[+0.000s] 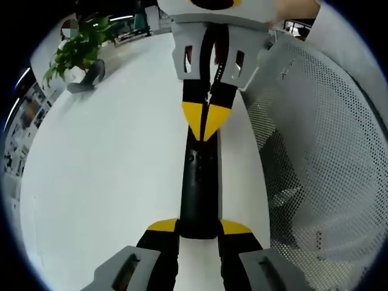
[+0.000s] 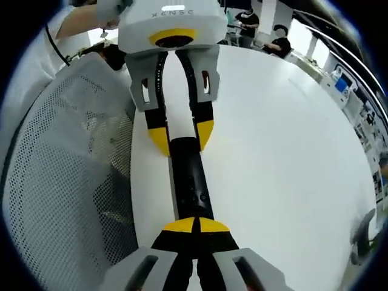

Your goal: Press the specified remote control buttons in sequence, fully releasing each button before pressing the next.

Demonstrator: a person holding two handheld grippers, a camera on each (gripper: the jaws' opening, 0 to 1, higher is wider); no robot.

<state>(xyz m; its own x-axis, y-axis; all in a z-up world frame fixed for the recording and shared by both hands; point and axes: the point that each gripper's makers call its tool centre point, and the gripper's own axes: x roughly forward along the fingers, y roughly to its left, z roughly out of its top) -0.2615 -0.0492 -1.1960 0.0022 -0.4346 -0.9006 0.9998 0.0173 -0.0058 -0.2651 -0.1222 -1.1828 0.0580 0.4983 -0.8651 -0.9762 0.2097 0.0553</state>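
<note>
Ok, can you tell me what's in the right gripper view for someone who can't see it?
A black remote lies on a white table, held at its far end by the left gripper, while the right gripper presses its closed yellow tips on the near end. A mesh chair stands to the left.

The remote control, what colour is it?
Black remote control, best shown in the right gripper view.

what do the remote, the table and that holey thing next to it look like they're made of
Remote: looks like matte black plastic, with a dull sheen and small moulded buttons. Table: smooth white top with soft glare, likely laminate or painted board; cannot tell which. Holey thing: thin grey mesh with even rows of holes, probably a chair back in woven or perforated plastic.
</note>
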